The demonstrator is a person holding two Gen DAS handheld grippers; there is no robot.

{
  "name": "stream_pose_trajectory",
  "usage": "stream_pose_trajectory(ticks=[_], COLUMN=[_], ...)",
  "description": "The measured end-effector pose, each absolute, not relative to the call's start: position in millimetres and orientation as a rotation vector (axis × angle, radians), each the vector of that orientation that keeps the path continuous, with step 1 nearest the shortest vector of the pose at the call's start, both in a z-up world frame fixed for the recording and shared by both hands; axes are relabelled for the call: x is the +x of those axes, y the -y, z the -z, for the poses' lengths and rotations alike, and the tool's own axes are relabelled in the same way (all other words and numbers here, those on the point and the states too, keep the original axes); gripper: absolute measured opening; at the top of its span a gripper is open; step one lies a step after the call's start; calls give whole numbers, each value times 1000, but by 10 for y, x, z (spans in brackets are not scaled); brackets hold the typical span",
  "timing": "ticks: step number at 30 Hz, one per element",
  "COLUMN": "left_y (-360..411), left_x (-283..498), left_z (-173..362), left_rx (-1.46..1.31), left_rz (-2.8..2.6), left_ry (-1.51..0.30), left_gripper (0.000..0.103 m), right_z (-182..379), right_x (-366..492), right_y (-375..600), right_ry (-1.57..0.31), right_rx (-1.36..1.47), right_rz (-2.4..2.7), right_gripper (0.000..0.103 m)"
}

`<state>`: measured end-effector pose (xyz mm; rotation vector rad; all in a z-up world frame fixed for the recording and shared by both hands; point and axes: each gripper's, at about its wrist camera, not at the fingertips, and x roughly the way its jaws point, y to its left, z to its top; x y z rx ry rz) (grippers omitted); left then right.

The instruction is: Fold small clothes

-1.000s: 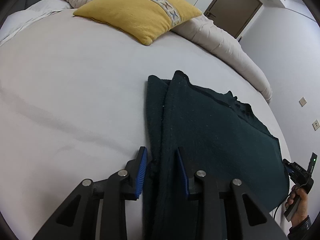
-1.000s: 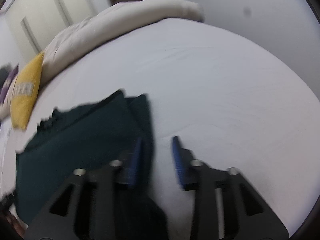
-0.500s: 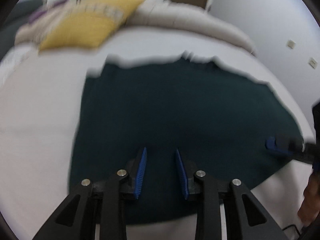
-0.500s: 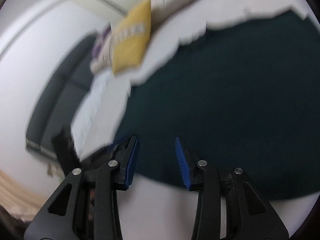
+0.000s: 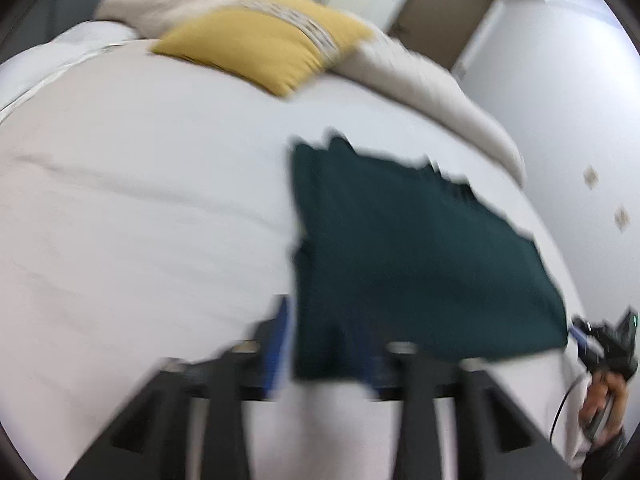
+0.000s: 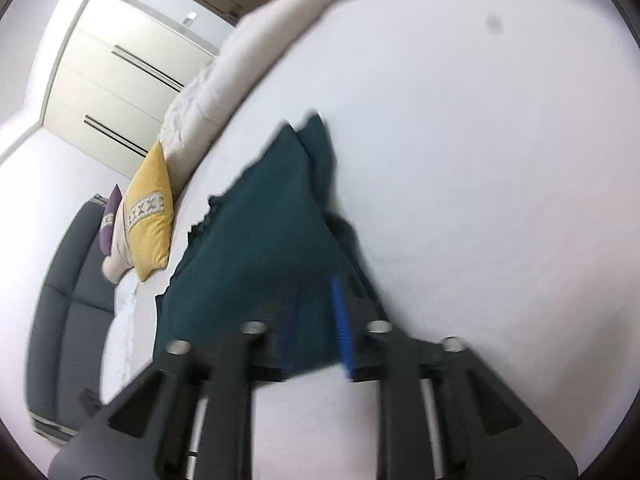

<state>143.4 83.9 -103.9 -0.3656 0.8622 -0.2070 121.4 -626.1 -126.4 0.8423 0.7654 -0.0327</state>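
The white bed (image 5: 140,208) fills most of what I see, its sheet smooth and pale, with a long beige duvet roll (image 5: 432,80) bunched along the far side and a yellow pillow (image 5: 260,44) leaning against it. On the sheet lies the dark green cloth (image 5: 408,264), folded flat into a rough rectangle with a ragged far edge; from my left view it sits right of centre, reaching from mid-bed down to the near edge of the frame. My left gripper (image 5: 326,346) stands spread around the cloth's near left corner, the left blue pad just outside the cloth's left edge and the right pad blurred against the fabric, so I cannot tell whether either pad touches it. From my right view, the cloth (image 6: 260,232) runs away toward the far left, and my right gripper (image 6: 316,332) also stands spread, over the cloth's near right corner, with fabric between its pads. Both views are smeared by motion. At the far right of my left view, my right hand (image 5: 604,400) grips its handle just beside the cloth's near right corner.
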Motion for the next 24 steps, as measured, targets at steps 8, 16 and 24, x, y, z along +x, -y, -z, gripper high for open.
stream_pose_trajectory(ticks=[8, 16, 24], left_y=[-855, -860, -924], left_x=[2170, 2534, 2511], left_z=[1352, 1493, 1472], left_rx=[-555, -671, -703], left_rz=[318, 331, 379], left_ry=[-1023, -1105, -1114], left_gripper=[68, 47, 15], right_z=[807, 1059, 1374], right_x=[1967, 2700, 3146], right_y=[5289, 4544, 3905], right_ry=[-759, -876, -1025], right_rx=[752, 854, 813], right_rz=[-290, -495, -539], right_gripper=[48, 48, 48])
